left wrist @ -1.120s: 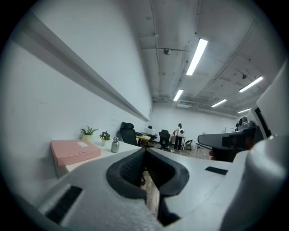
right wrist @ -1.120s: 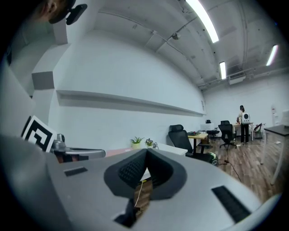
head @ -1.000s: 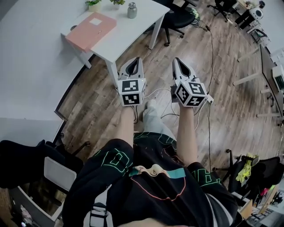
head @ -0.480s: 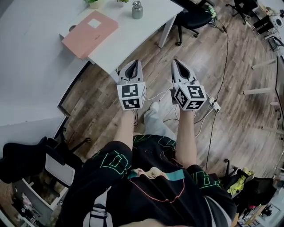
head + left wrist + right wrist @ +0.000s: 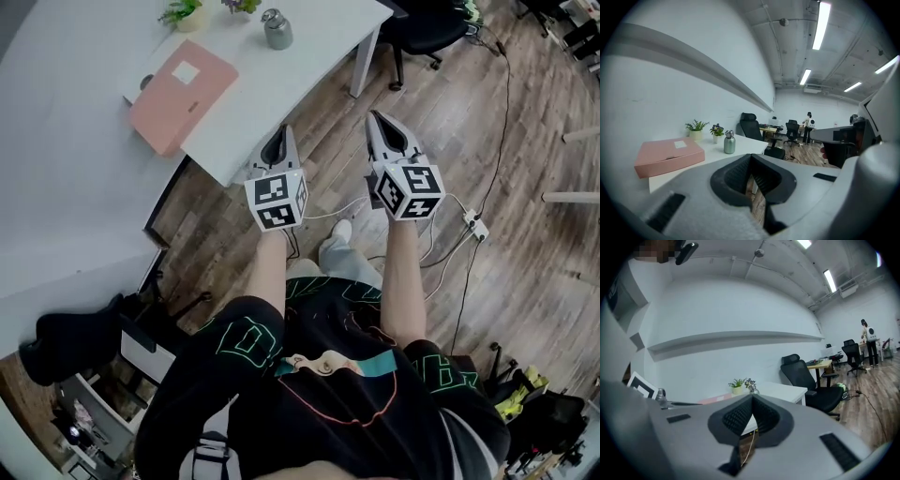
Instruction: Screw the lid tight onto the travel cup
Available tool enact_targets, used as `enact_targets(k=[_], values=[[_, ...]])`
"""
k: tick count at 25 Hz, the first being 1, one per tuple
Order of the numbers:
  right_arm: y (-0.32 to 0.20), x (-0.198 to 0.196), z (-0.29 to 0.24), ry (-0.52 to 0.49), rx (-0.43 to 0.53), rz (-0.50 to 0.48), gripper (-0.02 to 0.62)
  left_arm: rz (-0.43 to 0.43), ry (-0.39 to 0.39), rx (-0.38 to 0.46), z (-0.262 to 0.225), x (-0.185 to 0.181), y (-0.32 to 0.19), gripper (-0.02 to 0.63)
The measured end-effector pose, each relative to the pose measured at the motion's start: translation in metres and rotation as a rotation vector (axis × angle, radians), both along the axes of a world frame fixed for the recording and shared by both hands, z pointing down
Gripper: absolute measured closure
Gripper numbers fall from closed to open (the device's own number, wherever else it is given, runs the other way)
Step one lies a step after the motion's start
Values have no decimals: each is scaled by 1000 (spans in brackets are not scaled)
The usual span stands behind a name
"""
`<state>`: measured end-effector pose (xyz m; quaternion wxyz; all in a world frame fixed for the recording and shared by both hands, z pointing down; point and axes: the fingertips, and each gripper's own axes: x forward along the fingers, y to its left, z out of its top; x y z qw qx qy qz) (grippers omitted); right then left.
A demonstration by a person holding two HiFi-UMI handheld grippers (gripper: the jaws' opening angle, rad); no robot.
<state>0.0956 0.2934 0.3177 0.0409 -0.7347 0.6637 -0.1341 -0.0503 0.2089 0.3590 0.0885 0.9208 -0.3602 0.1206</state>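
Observation:
The travel cup (image 5: 277, 30) is a small grey metal flask with a silvery lid on top. It stands near the far edge of the white table (image 5: 300, 66), and the left gripper view also shows the cup (image 5: 729, 143). My left gripper (image 5: 284, 133) is shut and empty, held in the air beside the table's near corner. My right gripper (image 5: 374, 117) is shut and empty too, over the wooden floor to the right of the table. Both are well short of the cup. In the right gripper view only the cup's top (image 5: 751, 388) peeks over the shut jaws.
A flat pink box (image 5: 183, 94) lies on the table left of the cup, and two small potted plants (image 5: 185, 11) stand behind it. A black office chair (image 5: 427, 33) sits past the table's right leg. Cables and a power strip (image 5: 473, 225) lie on the floor.
Both grippers have moved forward and lower toward the table, still shut. The table's near corner now lies right beside the left gripper.

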Motion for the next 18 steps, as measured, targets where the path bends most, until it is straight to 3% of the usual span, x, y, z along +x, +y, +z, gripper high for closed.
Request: enact_targets(k=[5, 14, 18], values=[[-15, 27, -14, 19, 24, -16, 589, -15, 22, 20, -12, 27, -12, 598], [-45, 32, -8, 20, 15, -72, 589, -49, 16, 14, -7, 40, -41, 598], [-64, 47, -11, 44, 7, -86, 589, -43, 35, 10, -5, 61, -57, 598]])
